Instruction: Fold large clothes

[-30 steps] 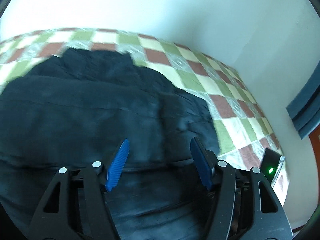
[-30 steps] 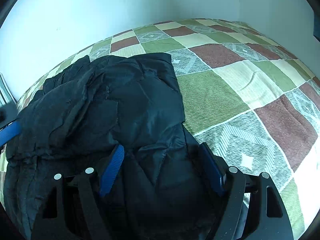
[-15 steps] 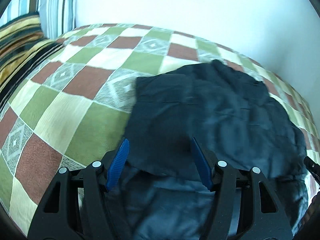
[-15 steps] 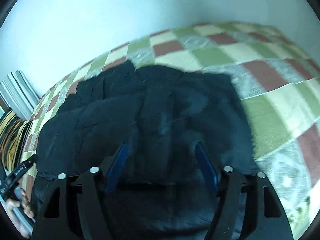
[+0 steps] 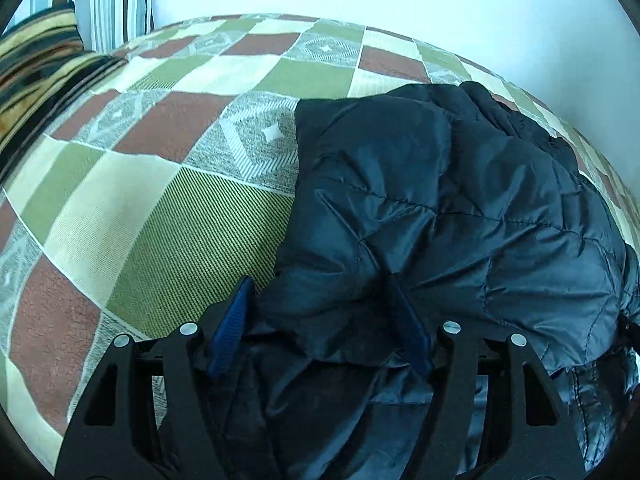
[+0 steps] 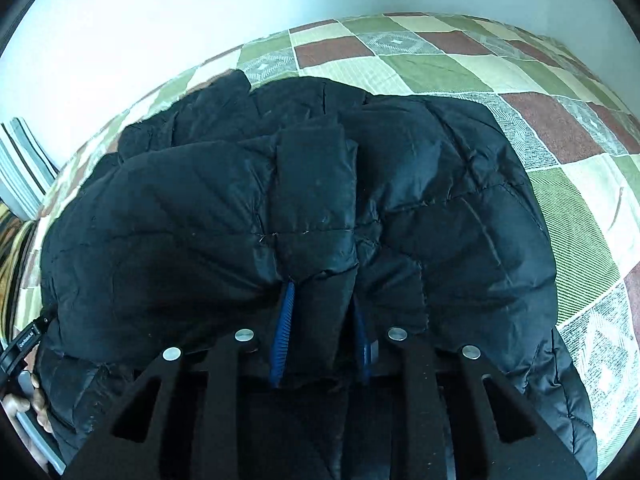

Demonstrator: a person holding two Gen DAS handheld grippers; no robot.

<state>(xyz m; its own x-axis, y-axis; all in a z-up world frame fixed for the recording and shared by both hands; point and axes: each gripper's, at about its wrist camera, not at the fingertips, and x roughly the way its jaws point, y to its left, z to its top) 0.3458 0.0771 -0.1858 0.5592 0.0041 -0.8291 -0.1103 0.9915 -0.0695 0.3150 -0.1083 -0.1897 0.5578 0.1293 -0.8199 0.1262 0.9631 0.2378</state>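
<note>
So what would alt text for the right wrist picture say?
A hand-held tool with two blue pads is closing on a fold of a dark quilted jacket. The jacket lies bunched on a bed with a green, brown and cream checked cover, against a pale wall.

dark navy quilted jacket (image 5: 460, 208), stitched in diamond lines. checked bedspread (image 5: 168, 208) in olive green, rust red, cream and grey diamond-print squares. striped pillow (image 5: 116, 0) in blue, white, brown. black gripper (image 6: 322, 328) with blue ribbed pads (image 6: 285, 328).
</note>
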